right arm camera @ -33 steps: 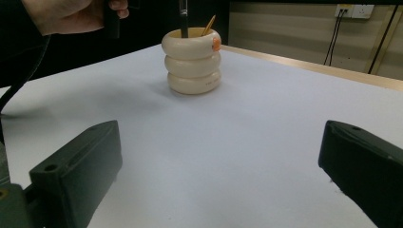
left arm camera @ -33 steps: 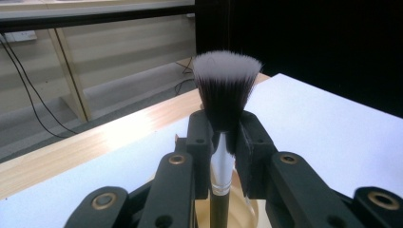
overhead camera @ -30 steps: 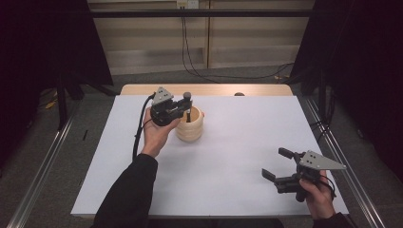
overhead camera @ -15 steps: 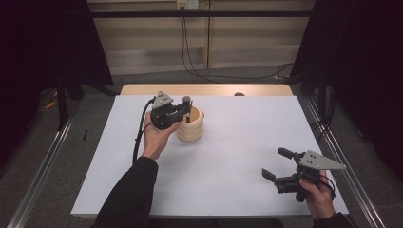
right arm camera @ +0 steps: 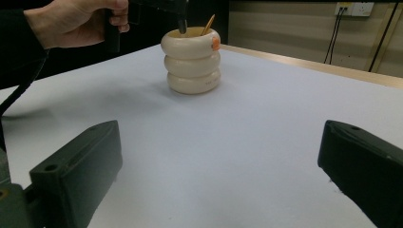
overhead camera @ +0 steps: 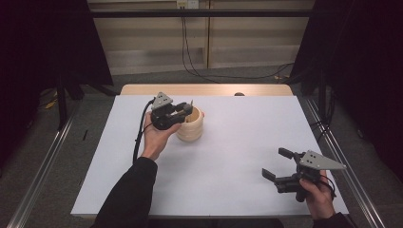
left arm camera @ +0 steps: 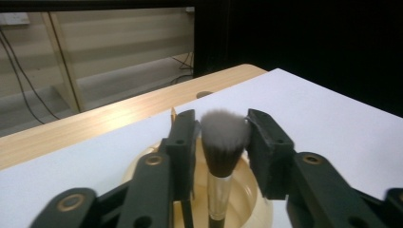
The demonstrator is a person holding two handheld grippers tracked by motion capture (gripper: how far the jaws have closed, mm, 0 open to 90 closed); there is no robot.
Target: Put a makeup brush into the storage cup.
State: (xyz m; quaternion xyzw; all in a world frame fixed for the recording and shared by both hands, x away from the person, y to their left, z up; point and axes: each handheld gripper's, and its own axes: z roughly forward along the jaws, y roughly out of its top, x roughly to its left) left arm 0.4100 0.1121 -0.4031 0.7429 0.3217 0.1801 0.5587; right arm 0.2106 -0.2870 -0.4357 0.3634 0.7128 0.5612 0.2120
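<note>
- Lower right of the high view: the right gripper (overhead camera: 277, 166) rests on the white table (overhead camera: 237, 190), jaws wide apart and empty, well apart from the work.
- Centre left: the left gripper (overhead camera: 186, 108) hangs over the cream holder (overhead camera: 191, 127); its jaws have just been opening.
- The makeup brush (left arm camera: 222, 142) stands in the holder between the pads, apparently freed; placing looks done, withdrawal remains.

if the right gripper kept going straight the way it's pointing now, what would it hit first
Most likely the cream ringed holder, though depth is hard to judge. The right gripper, jaws open, looks across bare white table cover toward it, with nothing lying between in the right gripper view.
</note>
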